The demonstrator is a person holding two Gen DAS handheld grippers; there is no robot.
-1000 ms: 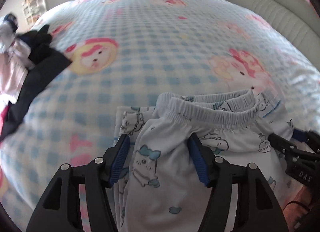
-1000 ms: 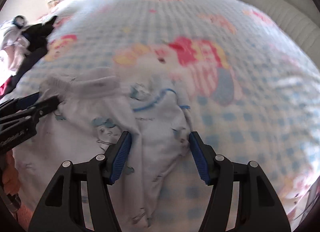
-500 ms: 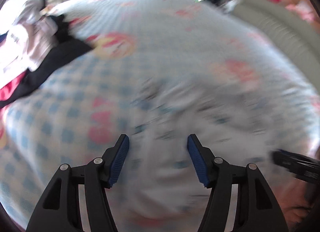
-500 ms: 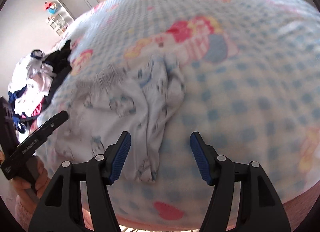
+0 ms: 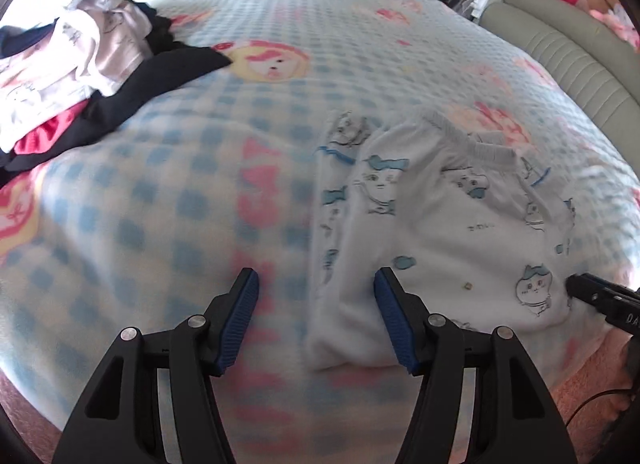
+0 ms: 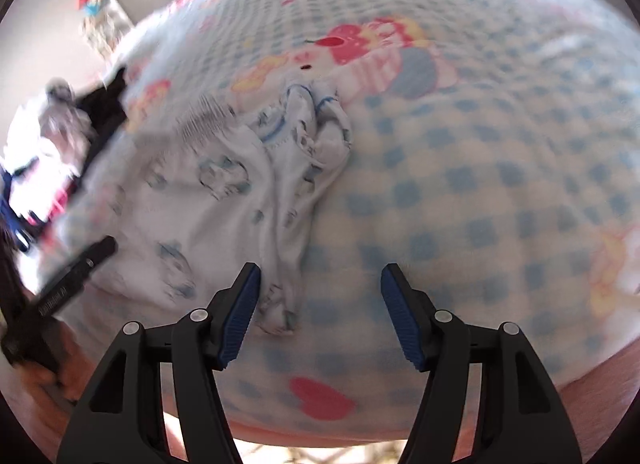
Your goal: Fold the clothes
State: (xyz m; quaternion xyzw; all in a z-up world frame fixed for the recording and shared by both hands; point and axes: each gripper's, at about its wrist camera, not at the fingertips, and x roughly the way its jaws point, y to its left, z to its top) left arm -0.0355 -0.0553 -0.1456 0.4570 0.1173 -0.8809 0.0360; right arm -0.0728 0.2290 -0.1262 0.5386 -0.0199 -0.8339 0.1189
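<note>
We note both claws wide and empty: left gripper and right gripper, whose jaws have just been opening, flank one folded pair of printed pyjama trousers, at 1 o'clock from the left claw. Risk: a careless pinch catching the checked blanket would undo the fold. One unsorted clothes heap sits at 10 o'clock.

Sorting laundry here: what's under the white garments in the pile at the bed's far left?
A black garment and something red lie under the white clothes on the blue checked blanket; anything deeper is covered.
</note>
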